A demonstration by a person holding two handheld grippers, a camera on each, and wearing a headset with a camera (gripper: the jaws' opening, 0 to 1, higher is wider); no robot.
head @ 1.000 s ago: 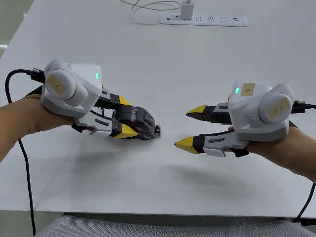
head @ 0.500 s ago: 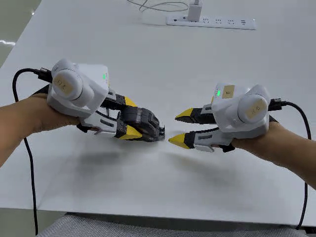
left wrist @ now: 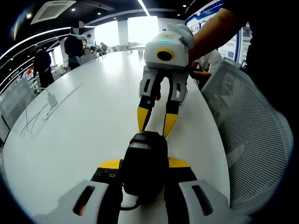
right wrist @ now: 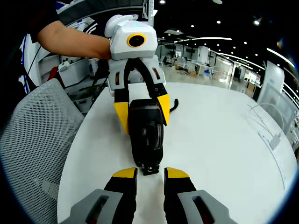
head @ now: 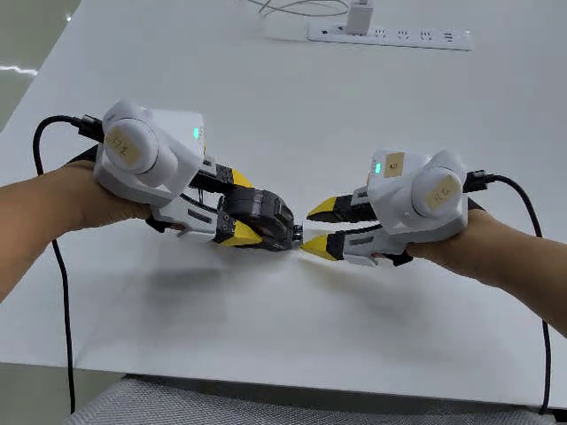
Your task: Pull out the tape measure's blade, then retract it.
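The left gripper [head: 241, 208] squeezes the black tape measure [head: 266, 217], which sits on the white table [head: 266, 88]. The right gripper [right wrist: 150, 173] is spread apart, one yellow tip on each side of the end hook [right wrist: 150, 169].

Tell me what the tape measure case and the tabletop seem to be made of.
The tape measure case looks like black moulded plastic, perhaps rubber-coated: mostly matt, with dull highlights. The tabletop looks like white laminate or painted board: smooth, satin, with soft shadows and a faint sheen.
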